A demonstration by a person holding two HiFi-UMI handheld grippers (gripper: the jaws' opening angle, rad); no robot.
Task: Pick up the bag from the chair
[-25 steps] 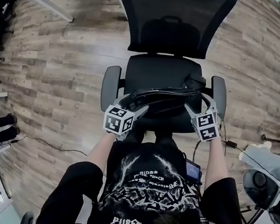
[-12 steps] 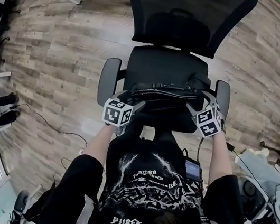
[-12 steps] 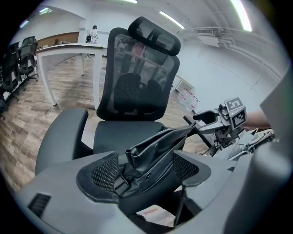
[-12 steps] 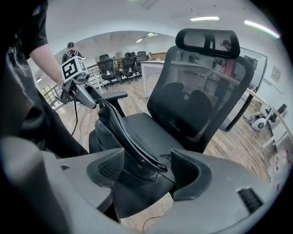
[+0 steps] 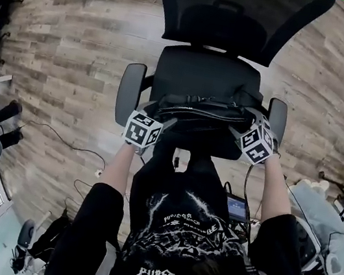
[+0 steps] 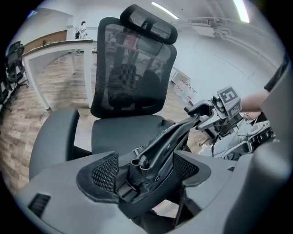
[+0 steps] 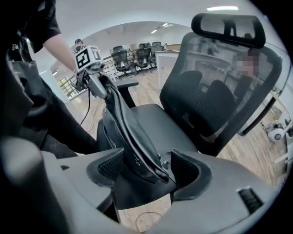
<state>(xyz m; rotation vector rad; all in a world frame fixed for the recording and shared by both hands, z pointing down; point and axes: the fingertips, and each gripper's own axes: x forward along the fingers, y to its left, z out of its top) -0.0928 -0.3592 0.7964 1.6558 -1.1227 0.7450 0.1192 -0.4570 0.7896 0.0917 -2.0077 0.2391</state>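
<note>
Your left gripper point(image 6: 143, 168): jaws pinched on left end of bag point(image 5: 203, 111). Right gripper point(image 7: 143, 170): jaws pinched on right end. Bag strung between them, long axis 9-to-3, at your 12 over front of chair point(image 5: 203, 73) seat, seemingly just clear. Both hands equally near; raise level.

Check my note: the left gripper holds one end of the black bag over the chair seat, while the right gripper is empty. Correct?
Not quite. The right gripper is not empty: the right gripper view shows its jaws shut on the other end of the bag. The rest stands: the left gripper holds one end over the chair seat.
</note>
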